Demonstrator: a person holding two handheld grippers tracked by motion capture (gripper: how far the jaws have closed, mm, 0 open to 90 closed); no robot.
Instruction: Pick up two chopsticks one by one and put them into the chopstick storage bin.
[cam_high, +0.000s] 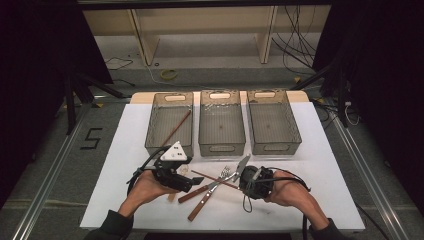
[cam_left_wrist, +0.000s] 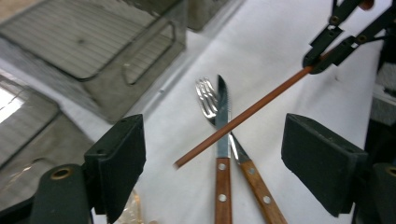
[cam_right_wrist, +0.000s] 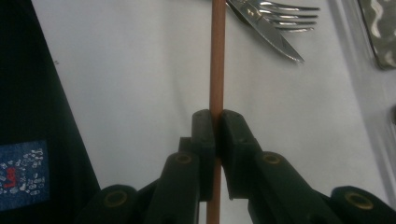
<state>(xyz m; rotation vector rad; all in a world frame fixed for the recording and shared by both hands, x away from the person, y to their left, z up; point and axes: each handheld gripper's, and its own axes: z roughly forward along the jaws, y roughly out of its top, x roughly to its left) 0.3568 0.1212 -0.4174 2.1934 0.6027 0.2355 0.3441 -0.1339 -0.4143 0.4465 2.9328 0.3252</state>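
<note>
White tabletop (cam_high: 150, 200) carried three bins at 12 o'clock; one chopstick already lay in the left bin (cam_high: 169, 122). High view: right gripper (cam_high: 246, 179) held a chopstick (cam_high: 215, 179) over the crossed knife (cam_high: 220, 181) and fork (cam_high: 210, 192). Left gripper view: left gripper (cam_left_wrist: 210, 172) spread, empty; chopstick tip toward 7 o'clock. Right gripper view: jaws pinched the chopstick, possibly near one end. Best lifted clear before carrying toward the left bin.
</note>
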